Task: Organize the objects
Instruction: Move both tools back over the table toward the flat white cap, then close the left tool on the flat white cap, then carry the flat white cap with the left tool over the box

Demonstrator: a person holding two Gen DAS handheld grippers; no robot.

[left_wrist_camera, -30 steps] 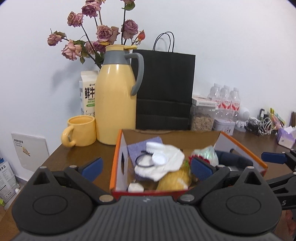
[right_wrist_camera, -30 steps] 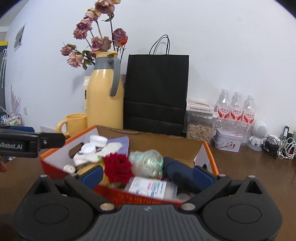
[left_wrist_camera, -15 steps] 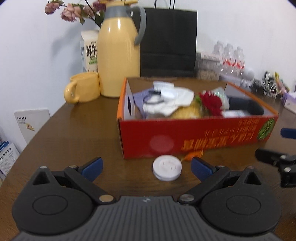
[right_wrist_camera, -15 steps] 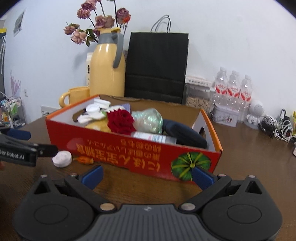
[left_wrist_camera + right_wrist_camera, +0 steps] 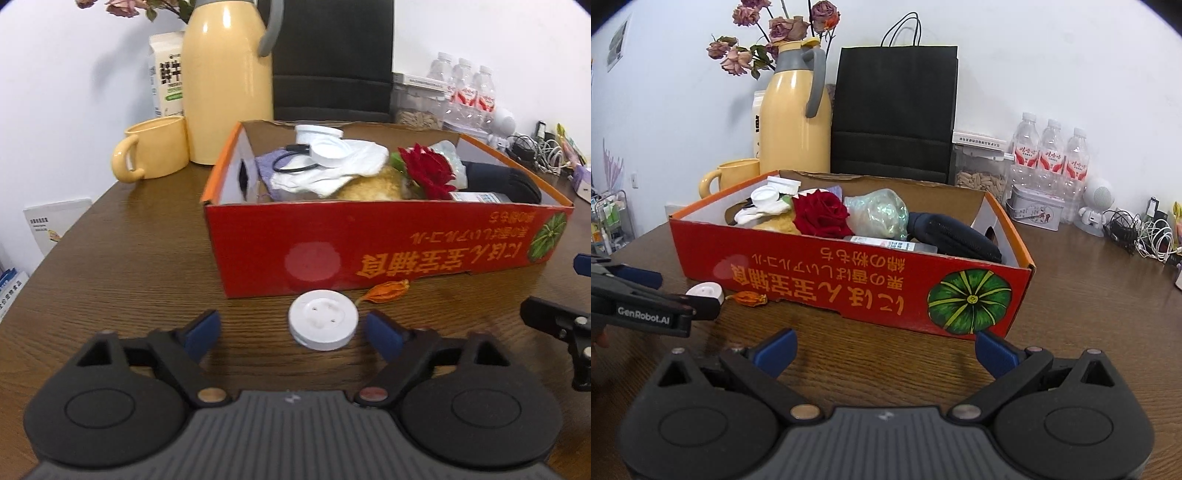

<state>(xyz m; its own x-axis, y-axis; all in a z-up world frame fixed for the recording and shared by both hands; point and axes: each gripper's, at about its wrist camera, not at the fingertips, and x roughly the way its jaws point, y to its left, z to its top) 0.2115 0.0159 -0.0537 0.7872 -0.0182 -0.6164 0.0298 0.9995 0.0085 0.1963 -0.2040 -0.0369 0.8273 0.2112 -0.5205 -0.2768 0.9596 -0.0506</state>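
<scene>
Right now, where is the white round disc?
In the left wrist view the white disc lies on the table, in front of the red box, left of the orange dried flower.

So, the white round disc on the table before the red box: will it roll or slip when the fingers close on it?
The white disc lies flat on the wooden table, so it probably will not roll. Its rim looks low and smooth; it may slip unless gripped squarely. It looks like light plastic, so a closing finger of the left gripper, which now straddles it, could nudge it sideways.
</scene>
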